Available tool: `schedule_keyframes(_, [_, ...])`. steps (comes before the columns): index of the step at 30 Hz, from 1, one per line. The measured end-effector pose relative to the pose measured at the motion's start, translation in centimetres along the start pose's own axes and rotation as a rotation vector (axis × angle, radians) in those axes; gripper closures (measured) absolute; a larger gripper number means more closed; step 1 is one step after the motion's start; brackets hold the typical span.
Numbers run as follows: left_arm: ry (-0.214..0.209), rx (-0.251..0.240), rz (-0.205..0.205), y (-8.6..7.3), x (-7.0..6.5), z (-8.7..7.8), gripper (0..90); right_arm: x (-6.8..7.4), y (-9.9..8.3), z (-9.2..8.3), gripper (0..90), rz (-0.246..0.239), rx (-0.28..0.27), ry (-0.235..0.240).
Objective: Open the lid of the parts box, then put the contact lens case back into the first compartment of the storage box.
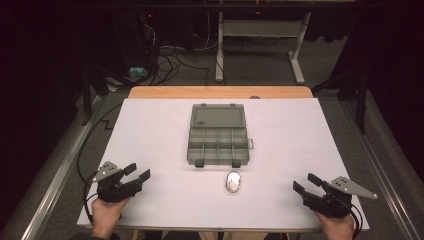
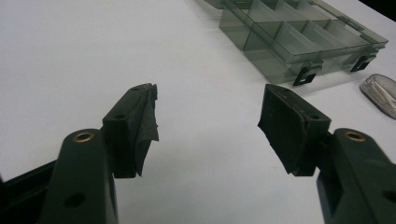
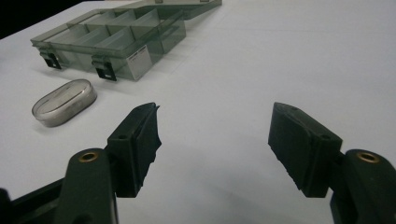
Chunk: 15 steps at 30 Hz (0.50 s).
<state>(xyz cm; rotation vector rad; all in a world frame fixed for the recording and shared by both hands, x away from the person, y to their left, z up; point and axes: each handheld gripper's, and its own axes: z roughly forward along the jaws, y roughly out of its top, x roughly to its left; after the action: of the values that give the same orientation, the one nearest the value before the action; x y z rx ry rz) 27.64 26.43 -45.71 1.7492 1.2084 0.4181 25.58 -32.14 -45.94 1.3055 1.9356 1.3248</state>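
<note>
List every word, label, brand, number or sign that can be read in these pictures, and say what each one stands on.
No text can be read.
White sticker on the end wall of the compartment box: blank or too blurred to read.
Small mark on the box's lid: too small to read.
Oval metal tin: no lettering shows.
Left claw and right claw: no markings on them.

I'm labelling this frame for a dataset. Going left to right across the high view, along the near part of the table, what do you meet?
left gripper → small oval tin → right gripper. The compartment box lies farther back, above the tin, so it is left out.
</note>
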Motion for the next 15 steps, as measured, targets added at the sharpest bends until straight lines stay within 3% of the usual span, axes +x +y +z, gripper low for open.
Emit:
schedule_keyframes(4, [0.002, -0.006, 0.008, 0.03, -0.11, -0.07, 36.4, 0.05, -0.01, 0.24, 33.1, -0.009, 0.007, -0.010])
schedule_keyframes(9, [0.009, -0.004, 0.019, -0.05, -0.28, -0.22, 37.3, 0.59, 0.15, 0.66, 33.0, -0.054, 0.019, -0.017])
schedule_keyframes(15, [-0.001, -0.008, 0.033, 0.17, -0.82, -0.07, 37.8, 0.86, 0.09, 0.89, 32.8, -0.064, 0.025, -0.008])
